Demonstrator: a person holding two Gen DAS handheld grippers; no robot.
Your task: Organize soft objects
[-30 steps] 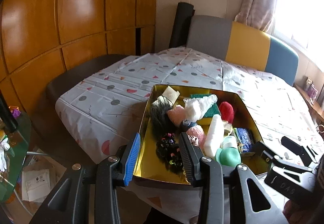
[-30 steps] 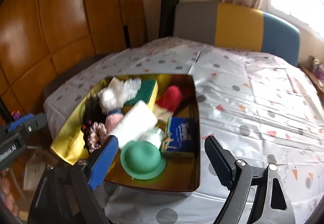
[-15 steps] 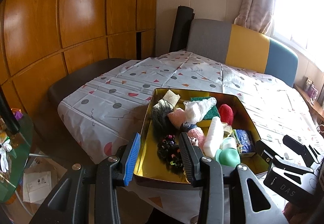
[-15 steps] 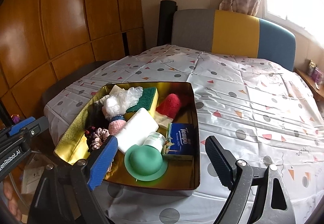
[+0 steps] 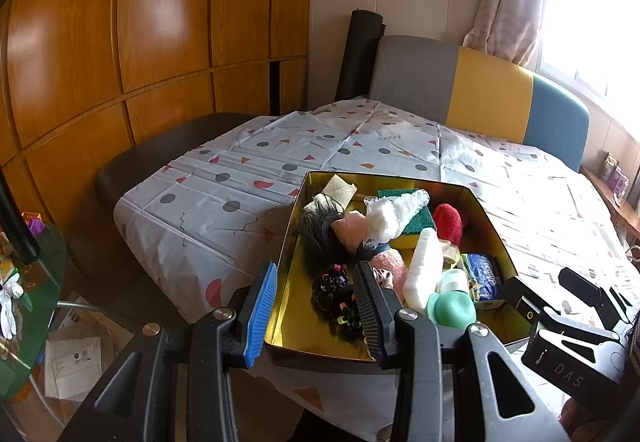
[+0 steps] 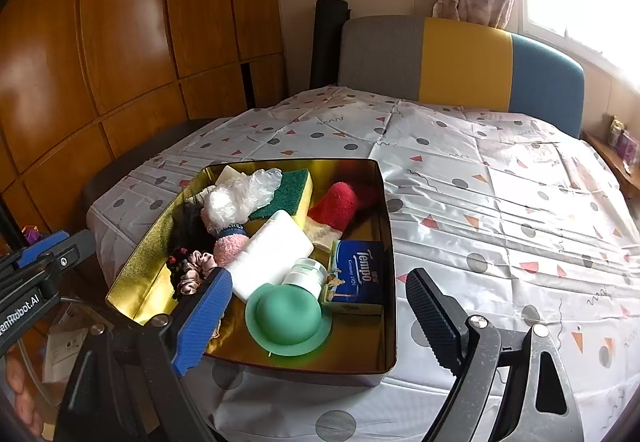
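That tin (image 6: 384,242) looks like shiny gold metal inside, the green sponge (image 6: 286,188) rough and scratchy, the red sock (image 6: 336,204) fuzzy. Glossy wood wardrobe (image 6: 120,42), crinkly plastic-looking tablecloth (image 6: 500,202), ribbed matt pads (image 6: 434,318).

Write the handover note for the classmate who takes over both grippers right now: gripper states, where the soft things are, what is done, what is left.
Left gripper: open, empty, hovering at the near left corner of the gold metal tin.
Right gripper: open wide, empty, above the tin's near edge.
Everything sits in the tin: red fuzzy sock, green-and-yellow sponge, pink fluffy sock, scrunchies, blue Tempo tissue pack, white bottle, green silicone cap.
Done: nothing taken out.
Left: all the sorting onto the dotted tablecloth.
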